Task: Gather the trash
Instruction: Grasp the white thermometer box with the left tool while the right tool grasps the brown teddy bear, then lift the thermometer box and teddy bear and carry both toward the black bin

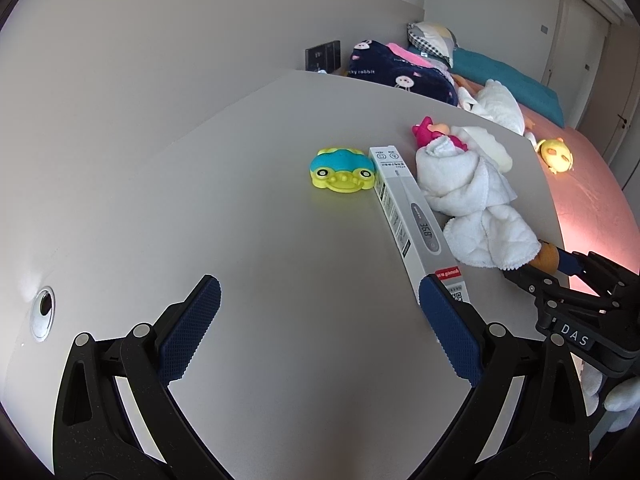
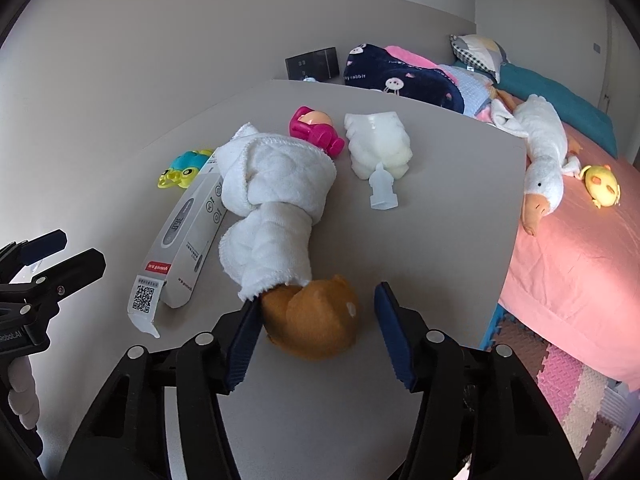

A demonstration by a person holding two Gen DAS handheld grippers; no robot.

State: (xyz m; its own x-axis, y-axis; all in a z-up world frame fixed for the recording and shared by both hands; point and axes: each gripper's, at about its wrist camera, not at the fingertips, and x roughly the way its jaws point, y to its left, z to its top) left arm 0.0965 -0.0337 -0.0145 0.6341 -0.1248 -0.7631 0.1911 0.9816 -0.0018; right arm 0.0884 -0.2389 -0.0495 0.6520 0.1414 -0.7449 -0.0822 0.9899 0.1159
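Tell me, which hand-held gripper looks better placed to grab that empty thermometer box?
Probably the left hand-held gripper: it is open and its right finger already sits by the thermometer box end. The right hand-held gripper straddles the orange plush toy instead.

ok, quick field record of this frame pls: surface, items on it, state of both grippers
surface: grey table, bed alongside
box: thermometer carton, lying flat, near flap open
cloth: white towel, rolled, draped over one end of the orange toy
orange toy: orange plush, between the right gripper's fingers
other items: frog toy, pink toy, clear bottle, white bundle
left gripper: open, empty, right finger beside the carton
right gripper: open around the plush
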